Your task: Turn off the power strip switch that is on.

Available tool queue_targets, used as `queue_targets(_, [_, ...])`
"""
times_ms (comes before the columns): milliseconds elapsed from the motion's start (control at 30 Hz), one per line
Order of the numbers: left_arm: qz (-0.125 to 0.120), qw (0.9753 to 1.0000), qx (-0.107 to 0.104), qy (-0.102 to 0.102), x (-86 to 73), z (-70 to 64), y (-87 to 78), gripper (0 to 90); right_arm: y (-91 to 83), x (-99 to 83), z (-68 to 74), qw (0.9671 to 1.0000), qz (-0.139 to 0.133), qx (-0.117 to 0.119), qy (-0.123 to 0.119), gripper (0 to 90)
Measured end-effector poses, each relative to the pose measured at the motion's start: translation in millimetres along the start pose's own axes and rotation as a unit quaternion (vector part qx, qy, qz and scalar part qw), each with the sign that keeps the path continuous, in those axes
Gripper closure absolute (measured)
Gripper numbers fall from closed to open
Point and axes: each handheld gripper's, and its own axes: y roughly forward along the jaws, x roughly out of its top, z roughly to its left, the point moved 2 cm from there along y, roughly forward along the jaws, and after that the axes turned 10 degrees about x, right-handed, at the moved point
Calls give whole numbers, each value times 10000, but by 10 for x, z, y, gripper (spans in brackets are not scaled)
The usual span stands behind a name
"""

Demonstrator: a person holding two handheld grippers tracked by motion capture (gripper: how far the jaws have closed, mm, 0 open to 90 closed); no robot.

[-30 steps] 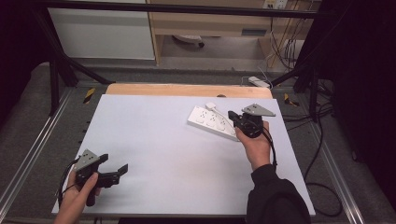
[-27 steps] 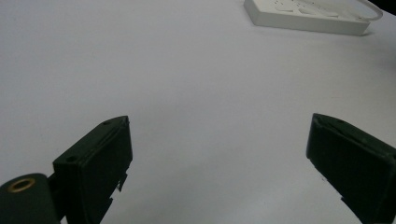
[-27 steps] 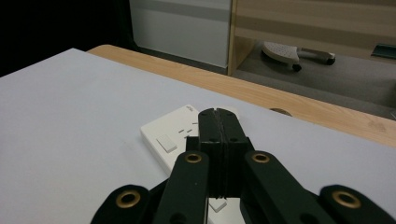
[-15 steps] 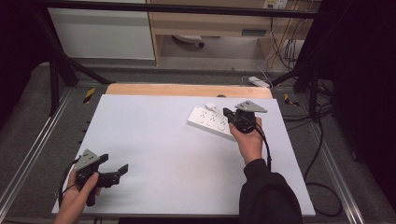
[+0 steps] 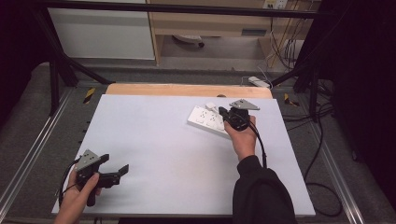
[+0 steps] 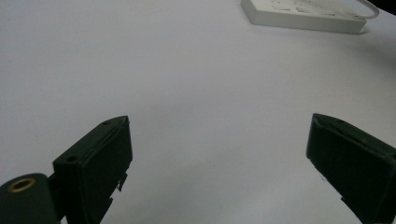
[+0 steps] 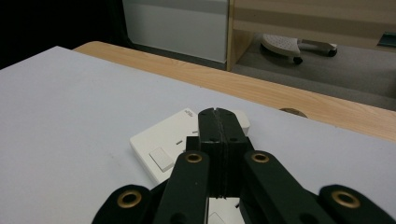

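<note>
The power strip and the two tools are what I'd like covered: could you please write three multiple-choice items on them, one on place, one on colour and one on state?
1. Where does the power strip lie on the white table?
A. near the far right part
B. at the near left corner
C. on the floor

2. What colour is the power strip?
A. black
B. white
C. orange

3. How do the jaws of the right tool stand?
A. wide apart
B. pressed together
C. clamped on a cable

Answers:
1 A, the high view shows it close to the far wooden edge, at the right.
2 B, its casing is white in all views.
3 B, the right gripper view shows them meeting over the strip; the left tool stands open.
</note>
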Motion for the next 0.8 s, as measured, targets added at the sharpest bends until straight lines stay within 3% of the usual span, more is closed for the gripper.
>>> queue_targets(800, [149, 9999, 21, 22, 19, -27, -3, 70, 285, -29, 53, 9997, 218, 62, 2, 900])
